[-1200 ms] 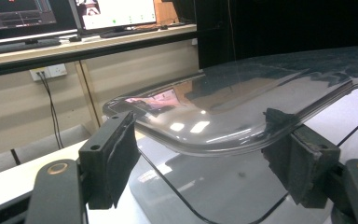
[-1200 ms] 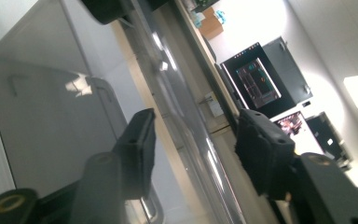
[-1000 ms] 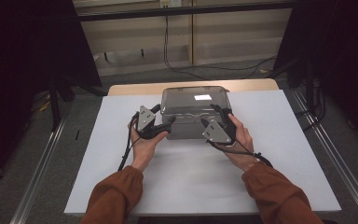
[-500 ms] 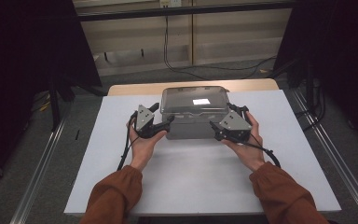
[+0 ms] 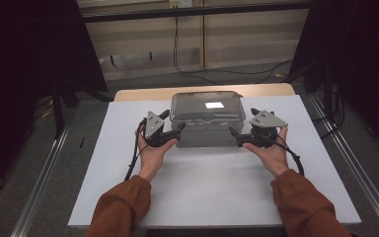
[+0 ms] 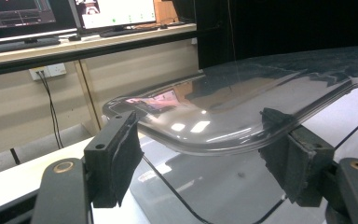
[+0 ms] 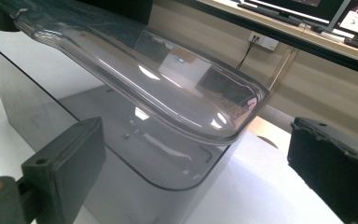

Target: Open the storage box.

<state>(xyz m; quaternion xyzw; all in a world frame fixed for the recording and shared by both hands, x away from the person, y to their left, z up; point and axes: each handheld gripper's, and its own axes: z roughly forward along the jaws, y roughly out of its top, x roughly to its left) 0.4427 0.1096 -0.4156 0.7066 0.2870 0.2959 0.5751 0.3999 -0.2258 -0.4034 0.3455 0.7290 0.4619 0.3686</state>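
Looking down from the high view, I hold my left gripper and right gripper at either end of the clear box on the white table. In the left gripper view my jaws are spread around the lid edge, not clamped, so a one-sided squeeze could skew it. In the right gripper view my jaws gape wide at the box corner; closing there may miss the lid and shove the box.

The box is showing smoky, see-through plastic walls, smooth and shiny. Its lid is gleaming, a clear glossy plastic throwing back reflections. The table is looking matt white, with bare wood showing along its far edge. The pads are looking like rough black foam on matt black plastic. The sleeves are looking like soft rust-coloured cloth.
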